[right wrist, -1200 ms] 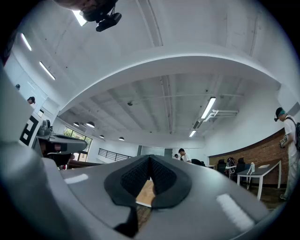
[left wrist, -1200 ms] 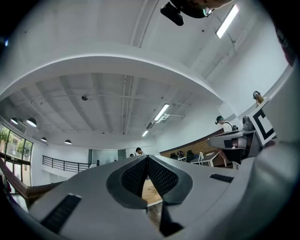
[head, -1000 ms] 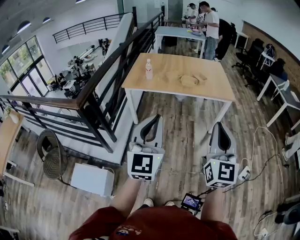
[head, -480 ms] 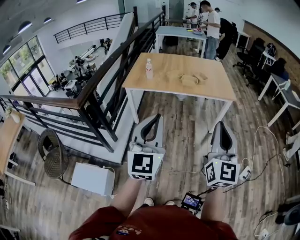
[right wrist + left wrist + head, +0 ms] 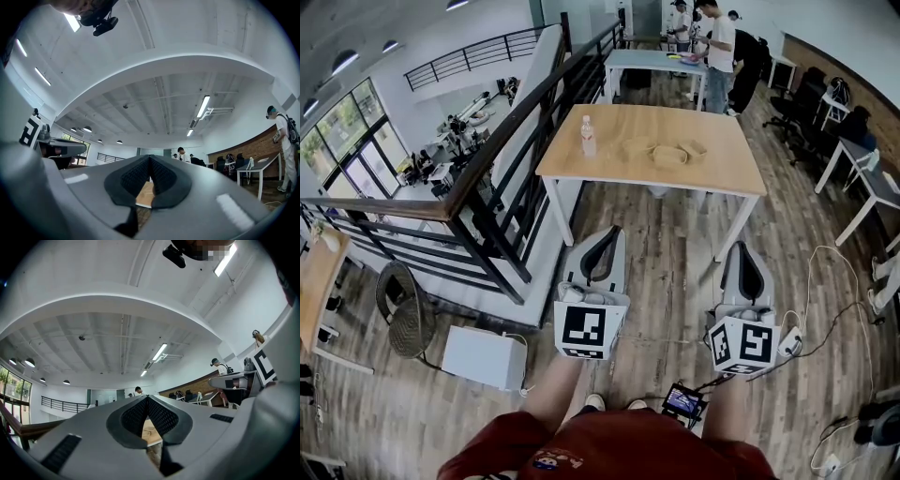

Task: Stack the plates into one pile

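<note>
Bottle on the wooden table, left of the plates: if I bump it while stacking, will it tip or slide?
Probably tips: the bottle stands upright, tall and narrow. It looks like plastic, so likely light; its fill is too small to tell. It stands apart from the plates, so a bump seems avoidable.

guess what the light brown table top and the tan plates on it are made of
The light brown table top looks like wood or wood laminate, matt, no glare. The tan plates are too small to tell; their dull tan suggests wood, bamboo or pulp.
</note>
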A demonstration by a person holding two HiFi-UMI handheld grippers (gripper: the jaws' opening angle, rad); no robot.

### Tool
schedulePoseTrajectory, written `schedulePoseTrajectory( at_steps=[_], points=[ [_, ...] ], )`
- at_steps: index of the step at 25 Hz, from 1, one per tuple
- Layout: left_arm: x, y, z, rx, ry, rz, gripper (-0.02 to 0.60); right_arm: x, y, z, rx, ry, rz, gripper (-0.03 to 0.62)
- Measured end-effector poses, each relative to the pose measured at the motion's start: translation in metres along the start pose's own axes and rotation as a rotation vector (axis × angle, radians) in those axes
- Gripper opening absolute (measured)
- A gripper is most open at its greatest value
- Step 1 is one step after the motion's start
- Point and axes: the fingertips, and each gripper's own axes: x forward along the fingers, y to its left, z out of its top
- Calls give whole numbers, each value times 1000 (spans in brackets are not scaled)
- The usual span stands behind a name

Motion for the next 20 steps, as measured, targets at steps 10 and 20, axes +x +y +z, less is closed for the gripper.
schedulePoseTrajectory(
  at_steps=[10, 20],
  points=[
    [14, -36, -10, 7, 24, 16, 6, -4, -39, -10, 16, 0, 14, 9],
    [32, -36, -19, 10, 26, 32, 6, 13, -49, -25, 29, 7, 28, 9]
  ],
)
